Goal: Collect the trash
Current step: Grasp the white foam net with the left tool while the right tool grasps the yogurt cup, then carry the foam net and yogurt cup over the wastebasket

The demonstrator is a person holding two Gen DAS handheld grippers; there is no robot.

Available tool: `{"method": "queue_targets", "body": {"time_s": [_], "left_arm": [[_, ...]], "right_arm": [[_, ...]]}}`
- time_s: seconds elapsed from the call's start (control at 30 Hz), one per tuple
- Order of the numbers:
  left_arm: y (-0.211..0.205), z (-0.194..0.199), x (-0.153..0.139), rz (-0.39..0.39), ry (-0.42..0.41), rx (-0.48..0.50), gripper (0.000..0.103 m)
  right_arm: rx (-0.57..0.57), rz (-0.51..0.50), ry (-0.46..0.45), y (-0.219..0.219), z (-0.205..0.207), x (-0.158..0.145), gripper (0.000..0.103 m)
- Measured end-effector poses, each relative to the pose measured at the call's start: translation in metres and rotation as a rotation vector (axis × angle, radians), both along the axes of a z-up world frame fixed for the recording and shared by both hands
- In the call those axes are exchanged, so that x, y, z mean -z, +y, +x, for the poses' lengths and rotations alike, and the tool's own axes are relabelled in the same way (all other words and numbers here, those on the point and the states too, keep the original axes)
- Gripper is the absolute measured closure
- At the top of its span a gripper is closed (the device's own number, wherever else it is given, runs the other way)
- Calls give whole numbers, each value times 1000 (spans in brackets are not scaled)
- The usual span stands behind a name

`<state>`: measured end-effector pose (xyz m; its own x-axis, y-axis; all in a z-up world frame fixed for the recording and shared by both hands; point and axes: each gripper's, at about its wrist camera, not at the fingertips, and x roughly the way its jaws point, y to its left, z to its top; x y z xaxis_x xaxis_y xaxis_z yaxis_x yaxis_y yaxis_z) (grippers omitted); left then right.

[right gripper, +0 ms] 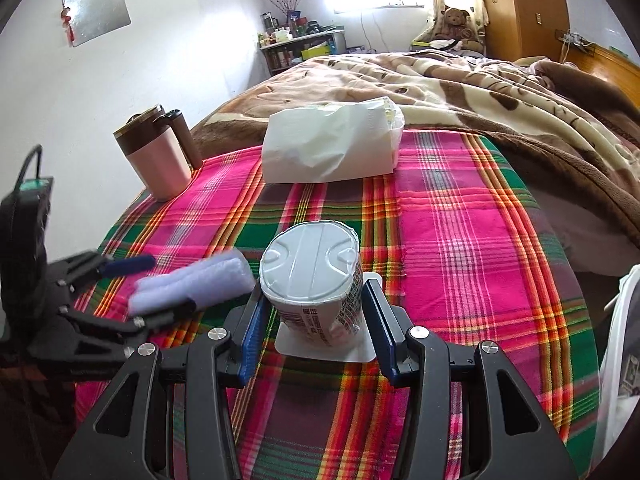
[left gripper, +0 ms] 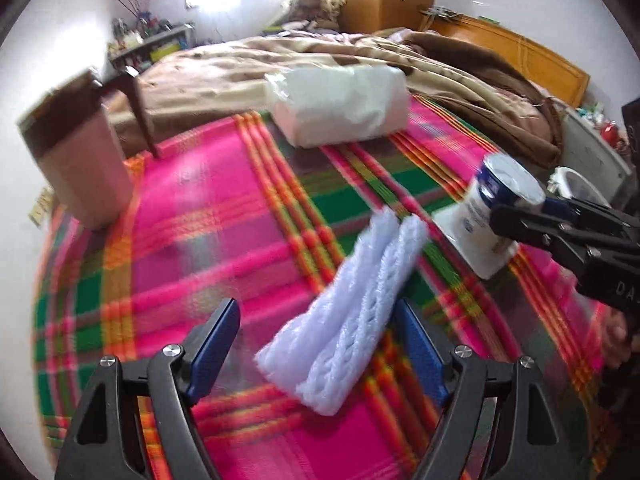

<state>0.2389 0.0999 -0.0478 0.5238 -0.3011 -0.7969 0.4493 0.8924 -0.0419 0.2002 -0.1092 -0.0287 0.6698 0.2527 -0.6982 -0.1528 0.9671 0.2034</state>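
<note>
Right claw low over the plaid cloth, fingers level, blue pads straddling the upturned cup. Narrow spread, pads just beside the cup walls on both sides; actual contact not resolvable (so held or not: cannot tell). Cup sitting upside down on its square white lid flange, embossed base facing up.

Left claw spread wide, angled down toward the cloth, white foam sheet lying between the pads, nearer the right-side pad. Foam folded double, flat on the cloth, motion-blurred in the left view (touching that pad or not: cannot tell). From the right wrist view, left claw entering from the left edge, foam just beside the cup.

Further out: pink mug with brown lid at the far left of the cloth, white tissue pack at the far edge, brown blanket on the bed behind it.
</note>
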Motion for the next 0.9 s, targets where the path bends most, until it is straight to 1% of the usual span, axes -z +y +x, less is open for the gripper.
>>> {"method": "queue_targets", "body": {"time_s": [0.03, 0.1, 0.13, 0.17, 0.2, 0.27, 0.3, 0.37, 0.43, 0.5, 0.57, 0.63, 0.7, 0.9], "left_arm": [[-1, 0, 3, -1, 12, 0, 22], [-5, -3, 6, 25, 1, -10, 22], [-6, -4, 5, 26, -5, -8, 24], [-7, -5, 4, 15, -6, -7, 29], [-8, -6, 2, 0, -5, -5, 31], [-11, -6, 1, -26, 0, -7, 44], [-11, -5, 1, -41, 9, -15, 48], [-11, -4, 1, -60, 14, -36, 65], [-13, -9, 0, -60, 9, -47, 71], [-17, -12, 0, -47, 12, -64, 73], [-20, -16, -2, -65, 0, -73, 74], [-23, -21, -4, -66, -8, -91, 74], [-25, -27, -9, -72, -27, -93, 74], [-32, -41, -21, -98, -45, -98, 74]], "right_arm": [[1, 0, 1, -1, 0, 0, 55], [3, 1, 3, -2, -1, 1, 55], [5, 3, 5, -2, -1, 1, 55], [7, 5, 6, -3, -1, 1, 55], [9, 6, 7, -3, -1, 1, 55], [11, 7, 6, -4, -2, 1, 55], [10, 7, 5, -4, -3, 1, 55], [10, 5, 4, -4, -4, 1, 55], [8, 7, 3, -5, -6, 0, 55], [11, 3, -3, -6, -8, -1, 55], [14, 4, -8, -8, -10, -2, 55], [15, 9, -12, -10, -12, -3, 55], [15, 11, -16, -12, -16, -5, 55], [29, 22, -36, -22, -24, -12, 55]]}}
